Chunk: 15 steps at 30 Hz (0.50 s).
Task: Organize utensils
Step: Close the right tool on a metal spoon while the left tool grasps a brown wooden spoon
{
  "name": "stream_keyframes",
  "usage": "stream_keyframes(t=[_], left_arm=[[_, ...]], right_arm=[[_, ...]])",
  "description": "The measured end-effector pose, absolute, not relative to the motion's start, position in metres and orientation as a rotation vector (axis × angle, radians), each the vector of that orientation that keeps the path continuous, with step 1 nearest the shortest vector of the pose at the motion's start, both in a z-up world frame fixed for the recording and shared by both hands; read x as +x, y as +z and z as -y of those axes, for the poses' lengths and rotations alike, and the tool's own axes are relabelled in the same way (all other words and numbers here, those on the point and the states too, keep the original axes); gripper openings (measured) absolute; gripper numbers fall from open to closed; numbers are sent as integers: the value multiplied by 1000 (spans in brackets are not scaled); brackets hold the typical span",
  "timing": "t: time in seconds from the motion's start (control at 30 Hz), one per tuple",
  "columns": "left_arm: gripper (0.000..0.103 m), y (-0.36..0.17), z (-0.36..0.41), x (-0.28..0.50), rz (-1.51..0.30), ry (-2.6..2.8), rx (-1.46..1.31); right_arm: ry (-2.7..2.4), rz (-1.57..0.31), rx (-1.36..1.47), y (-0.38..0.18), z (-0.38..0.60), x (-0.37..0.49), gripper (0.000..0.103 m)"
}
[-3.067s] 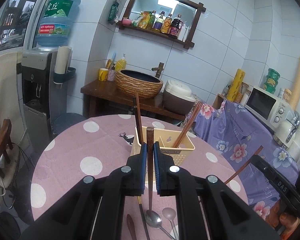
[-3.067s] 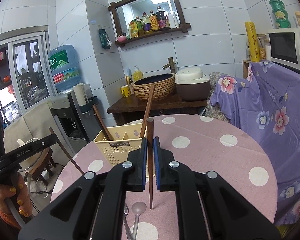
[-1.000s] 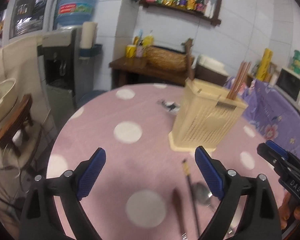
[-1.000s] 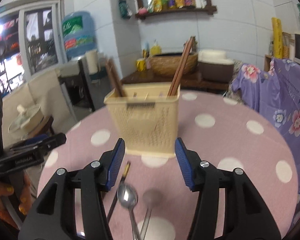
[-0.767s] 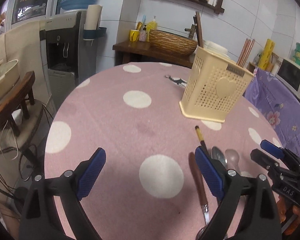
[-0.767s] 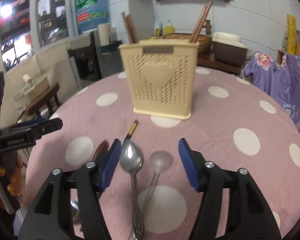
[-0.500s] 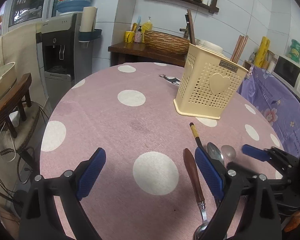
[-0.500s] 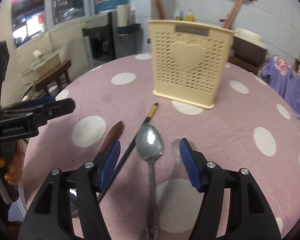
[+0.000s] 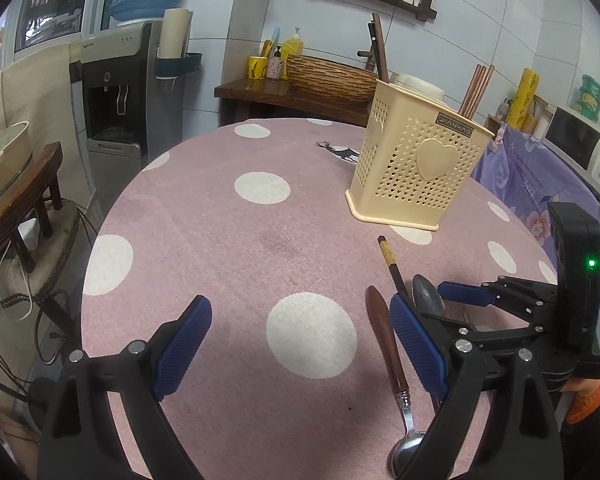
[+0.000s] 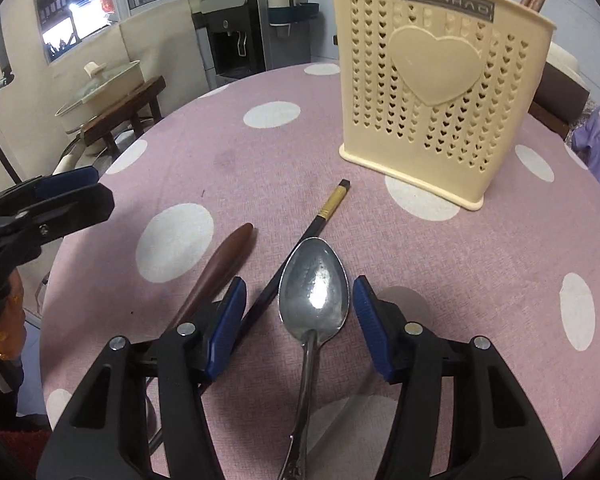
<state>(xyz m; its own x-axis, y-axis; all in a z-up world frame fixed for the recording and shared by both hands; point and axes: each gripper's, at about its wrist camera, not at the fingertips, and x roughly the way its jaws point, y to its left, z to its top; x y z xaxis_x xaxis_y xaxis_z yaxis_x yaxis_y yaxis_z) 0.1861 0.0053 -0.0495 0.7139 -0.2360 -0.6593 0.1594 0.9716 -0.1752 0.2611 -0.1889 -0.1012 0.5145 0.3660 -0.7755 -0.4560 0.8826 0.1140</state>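
Black chopstick (image 10: 300, 240) and brown-handled spoon (image 10: 216, 268) beside steel spoon (image 10: 314, 288).

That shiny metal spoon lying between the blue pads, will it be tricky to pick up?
Probably a little. The metal spoon looks polished, so it may slip on the right gripper, whose jaws are closing around it. It lies flat on the tablecloth, leaving little to get under. It looks rigid, so bending seems unlikely.

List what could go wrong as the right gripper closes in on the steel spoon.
The right gripper is closing, and between its fingers lie both the steel spoon and the black chopstick beside it, so both may be pinched. The spoon lies flat on the tablecloth, so the fingers could slip off or snag the cloth.
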Motion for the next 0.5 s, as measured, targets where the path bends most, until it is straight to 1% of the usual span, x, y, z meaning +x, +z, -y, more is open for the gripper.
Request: stream_keyframes(t=[0.17,0.23,0.27,0.3,0.33,0.5], left_arm=[[90,-51,-4,187,-750,-221,-108],[90,-51,-4,187,-751,-220,-108],[90,-51,-3,187,-753,-221,-109],[90,-51,-3,187,-753,-221,-109],[90,-51,-3,187,-753,-221,-109],[90,-53,0,187,-760,-229,-100]], right_arm=[[482,-907,-114,-105,188,263,51],[481,-912,-122,-105,186,263,48],[485,-913,-120,-105,186,263,45],[487,-914,-120,-105,185,262,40],[491,-915,-120,-105,183,262,38],[472,-894,-137,-102,181,259,38]])
